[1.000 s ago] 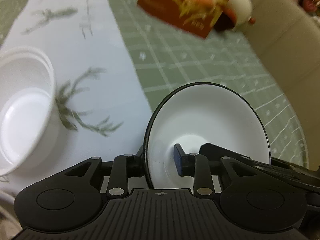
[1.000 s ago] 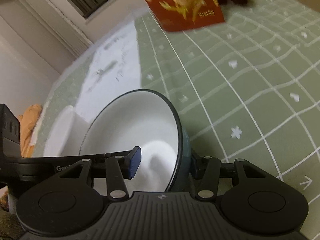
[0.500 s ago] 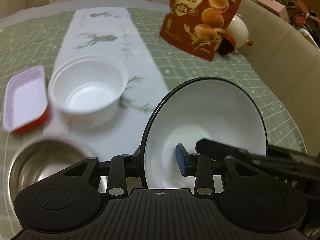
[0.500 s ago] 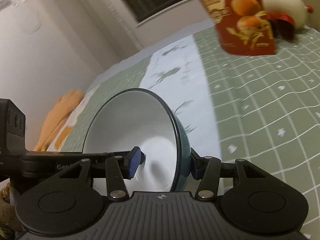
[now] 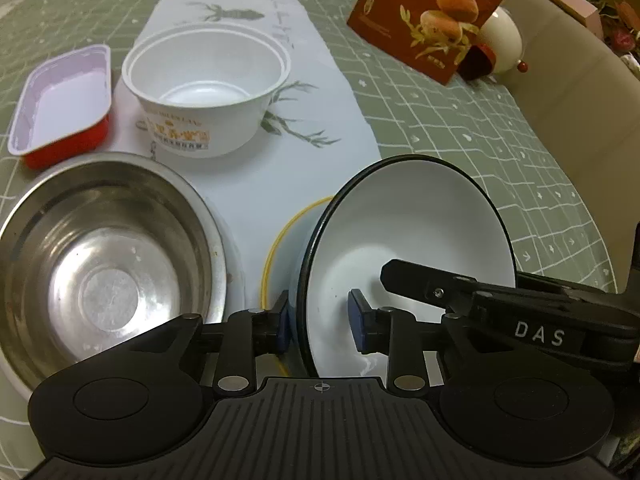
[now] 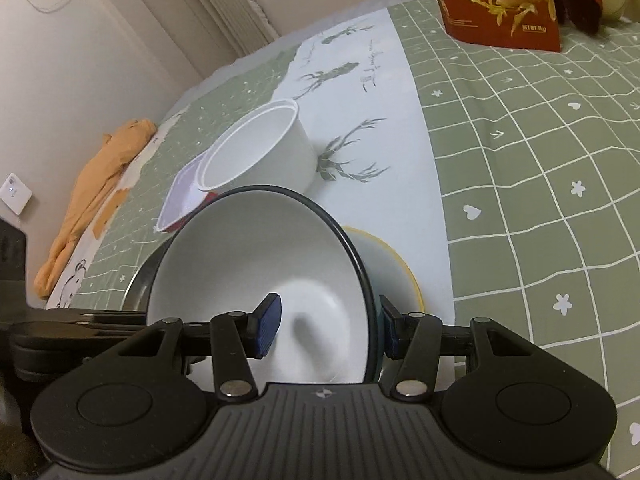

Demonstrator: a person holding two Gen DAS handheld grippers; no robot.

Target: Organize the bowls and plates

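A dark-rimmed bowl with a white inside (image 5: 412, 232) is held tilted between both grippers. My left gripper (image 5: 320, 316) is shut on its left rim. My right gripper (image 6: 326, 326) is shut on the bowl's (image 6: 256, 252) right rim; its arm crosses the left wrist view at lower right. Right under the bowl sits a yellow-rimmed bowl (image 5: 280, 248), also in the right wrist view (image 6: 392, 268). A steel bowl (image 5: 104, 264) stands at the left. A white plastic bowl (image 5: 208, 84) and a red tray with a white inside (image 5: 60, 100) stand farther back.
A green checked tablecloth (image 6: 540, 140) with a white runner (image 5: 288, 168) covers the table. A brown snack bag (image 5: 432, 12) and a white egg-shaped figure (image 5: 500, 40) stand at the far right. An orange cloth (image 6: 96, 184) lies by the wall at the left.
Both grippers have carried the dark-rimmed bowl back and down over the yellow-rimmed bowl. The steel bowl, white plastic bowl and red tray have come fully into view.
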